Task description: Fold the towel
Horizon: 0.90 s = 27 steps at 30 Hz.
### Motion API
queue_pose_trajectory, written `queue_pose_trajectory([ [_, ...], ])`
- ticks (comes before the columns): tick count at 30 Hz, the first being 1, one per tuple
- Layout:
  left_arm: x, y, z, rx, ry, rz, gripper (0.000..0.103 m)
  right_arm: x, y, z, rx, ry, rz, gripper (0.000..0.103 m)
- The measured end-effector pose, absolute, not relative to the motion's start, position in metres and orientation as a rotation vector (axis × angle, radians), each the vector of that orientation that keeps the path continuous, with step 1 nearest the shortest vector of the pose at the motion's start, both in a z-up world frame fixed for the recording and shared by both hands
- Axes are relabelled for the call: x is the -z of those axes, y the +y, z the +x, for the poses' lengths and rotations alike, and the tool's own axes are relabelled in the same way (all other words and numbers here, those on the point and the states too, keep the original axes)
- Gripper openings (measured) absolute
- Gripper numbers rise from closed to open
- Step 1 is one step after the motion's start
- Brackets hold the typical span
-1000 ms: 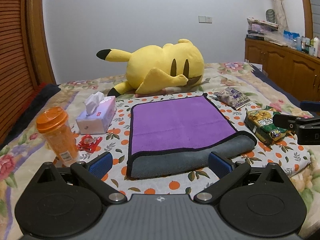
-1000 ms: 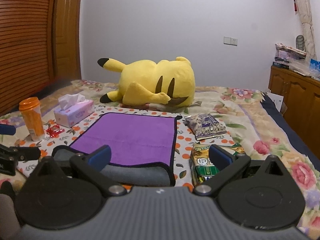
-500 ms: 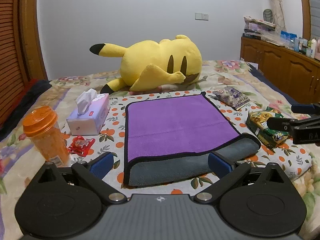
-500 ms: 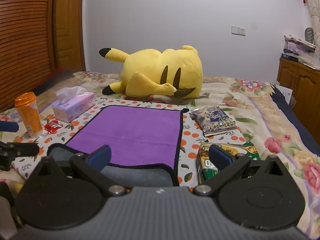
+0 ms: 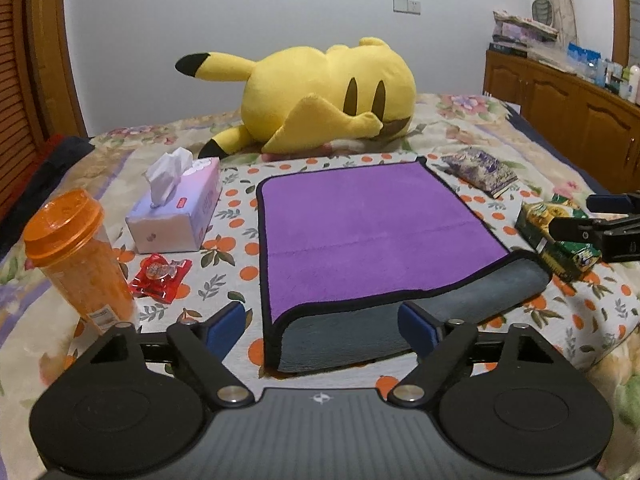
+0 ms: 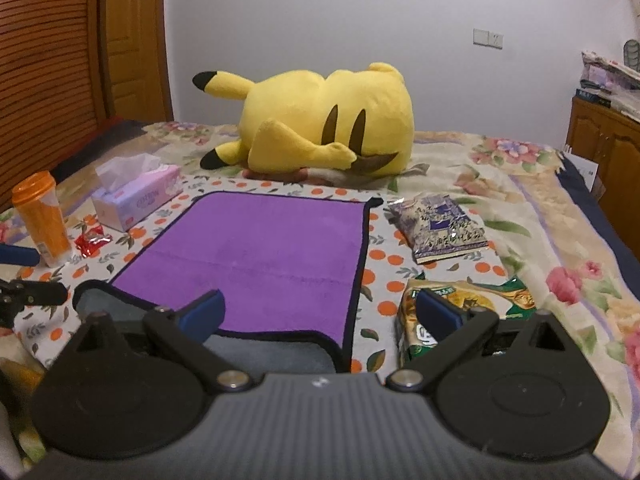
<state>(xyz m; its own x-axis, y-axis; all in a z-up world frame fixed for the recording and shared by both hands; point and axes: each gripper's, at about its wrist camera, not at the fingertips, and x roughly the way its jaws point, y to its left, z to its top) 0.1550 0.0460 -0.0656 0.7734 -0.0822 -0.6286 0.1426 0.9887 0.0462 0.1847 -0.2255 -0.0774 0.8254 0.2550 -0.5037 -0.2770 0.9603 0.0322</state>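
Both claws, left claw (image 5: 322, 320) and right claw (image 6: 318, 312), are gaping empty; the soft, limp towel (image 5: 368, 232) is inviting a pinch at its folded near corners.

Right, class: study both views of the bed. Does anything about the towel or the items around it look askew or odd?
Yes. The purple towel is unevenly folded: its near edge curls over, baring the grey underside, and slants higher on the right. The yellow plush toy lies tipped on its side behind it.
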Motion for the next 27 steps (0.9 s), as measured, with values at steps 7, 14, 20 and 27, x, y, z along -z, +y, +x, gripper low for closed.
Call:
queue_pose_trajectory([
  [7, 0.078, 0.055, 0.174, 0.136, 0.717, 0.108, 0.07, 0.087, -0.224, 0.197, -0.315, 0.576, -0.051, 0.088],
  [14, 0.089, 0.065, 0.189, 0.145, 0.754, 0.079, 0.059, 0.098, -0.221, 0.207, -0.349, 0.635, -0.059, 0.081],
  [20, 0.099, 0.072, 0.199, 0.14, 0.803, 0.062, 0.054, 0.109, -0.223, 0.217, -0.355, 0.691, -0.057, 0.079],
  [27, 0.111, 0.074, 0.202, 0.138, 0.86, 0.066, 0.041, 0.121, -0.226, 0.227, -0.369, 0.762, -0.037, 0.078],
])
